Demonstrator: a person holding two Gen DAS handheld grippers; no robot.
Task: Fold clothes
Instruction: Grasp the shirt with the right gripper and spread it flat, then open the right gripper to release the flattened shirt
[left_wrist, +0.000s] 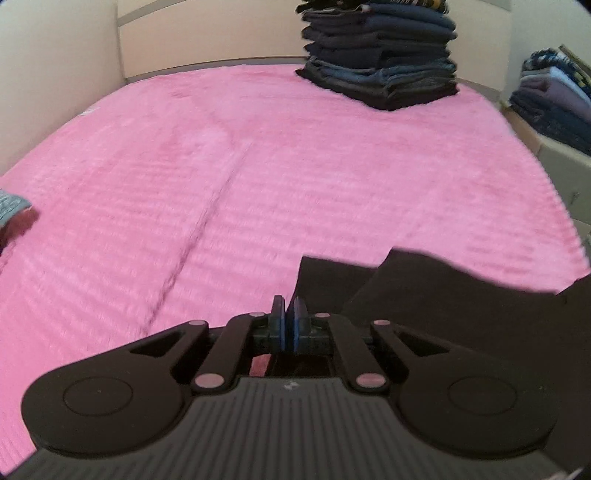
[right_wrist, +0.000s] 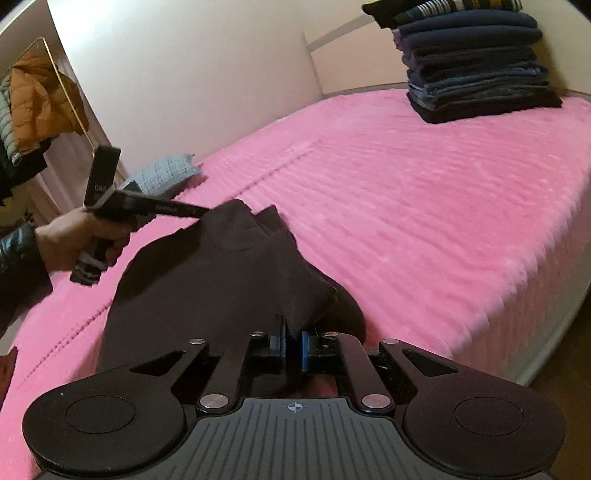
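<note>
While both grippers are closed, each pinches the dark garment (right_wrist: 218, 280) near the front edge of the pink bed cover (right_wrist: 424, 206). Left gripper (right_wrist: 205, 211) holds its far corner, right gripper (right_wrist: 293, 345) the near edge. Folded clothes stack (right_wrist: 476, 70) sits at the far corner, well apart.

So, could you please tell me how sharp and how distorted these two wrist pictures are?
Left wrist view: pink bedspread smeared by motion blur, bed edge bowed by the fisheye. Right wrist view: sharper, with the dark garment crisp and the wall curved.
</note>
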